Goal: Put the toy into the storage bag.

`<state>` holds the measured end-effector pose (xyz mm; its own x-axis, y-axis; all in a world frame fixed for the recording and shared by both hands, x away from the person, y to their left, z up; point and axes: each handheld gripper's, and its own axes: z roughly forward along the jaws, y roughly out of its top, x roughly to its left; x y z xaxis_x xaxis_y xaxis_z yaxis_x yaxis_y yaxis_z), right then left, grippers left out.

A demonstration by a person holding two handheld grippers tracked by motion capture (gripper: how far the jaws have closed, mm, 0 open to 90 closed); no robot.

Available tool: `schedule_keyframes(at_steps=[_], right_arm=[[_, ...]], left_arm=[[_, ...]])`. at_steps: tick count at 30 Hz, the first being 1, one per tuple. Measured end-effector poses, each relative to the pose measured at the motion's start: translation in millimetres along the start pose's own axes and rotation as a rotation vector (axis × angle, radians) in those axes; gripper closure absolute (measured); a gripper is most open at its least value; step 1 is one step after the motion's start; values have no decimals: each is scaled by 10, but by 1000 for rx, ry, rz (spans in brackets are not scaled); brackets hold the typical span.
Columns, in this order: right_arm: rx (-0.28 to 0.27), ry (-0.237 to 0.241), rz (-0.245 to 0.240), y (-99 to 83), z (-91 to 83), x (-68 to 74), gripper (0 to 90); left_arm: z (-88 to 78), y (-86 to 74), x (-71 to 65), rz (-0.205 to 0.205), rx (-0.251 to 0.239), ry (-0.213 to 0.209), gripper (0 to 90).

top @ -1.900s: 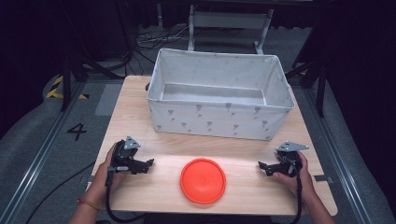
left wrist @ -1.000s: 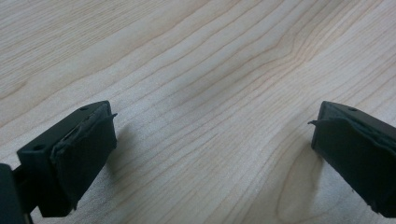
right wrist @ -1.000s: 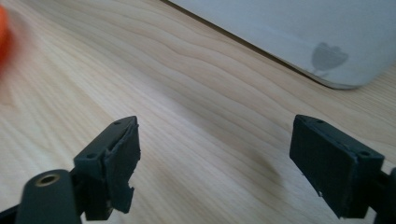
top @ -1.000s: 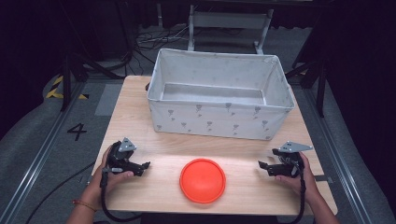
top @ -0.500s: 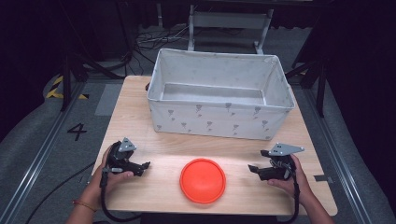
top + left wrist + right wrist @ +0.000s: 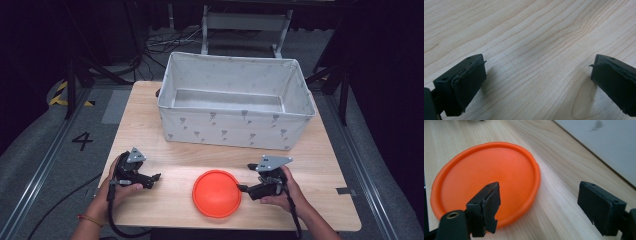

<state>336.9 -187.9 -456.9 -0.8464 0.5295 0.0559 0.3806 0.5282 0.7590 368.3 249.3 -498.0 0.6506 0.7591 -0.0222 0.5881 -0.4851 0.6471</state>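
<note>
The right gripper (image 6: 243, 188) is at the edge of the orange plastic disc (image 6: 217, 193), jaws spread, one over its rim and nothing pinched yet. The left gripper (image 6: 156, 177) rests spread on bare tabletop (image 6: 531, 50). Grasping the disc and likely moving it to the fabric bin (image 6: 235, 127) beyond remain.

Wooden table (image 6: 150, 115): orange disc (image 6: 216, 193), fabric bin (image 6: 235, 122)

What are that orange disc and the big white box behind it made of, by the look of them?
The orange disc looks like smooth moulded plastic, or perhaps silicone: one even colour, a soft sheen and a rolled raised rim. The white box seems to be fabric over a stiff frame: matt walls, slightly wavy edges and a small printed grey pattern. Both rest on a table of pale wood, or a wood-look top, with visible grain.
</note>
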Motion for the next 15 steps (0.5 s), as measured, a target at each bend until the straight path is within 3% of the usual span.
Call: schedule_keyframes(at_steps=[6, 15], right_arm=[[59, 39, -28, 78, 355, 118, 191], [118, 58, -40, 56, 566, 172, 168]], left_arm=[[0, 0, 0, 0, 0, 0, 3], [0, 0, 0, 0, 0, 0, 3]])
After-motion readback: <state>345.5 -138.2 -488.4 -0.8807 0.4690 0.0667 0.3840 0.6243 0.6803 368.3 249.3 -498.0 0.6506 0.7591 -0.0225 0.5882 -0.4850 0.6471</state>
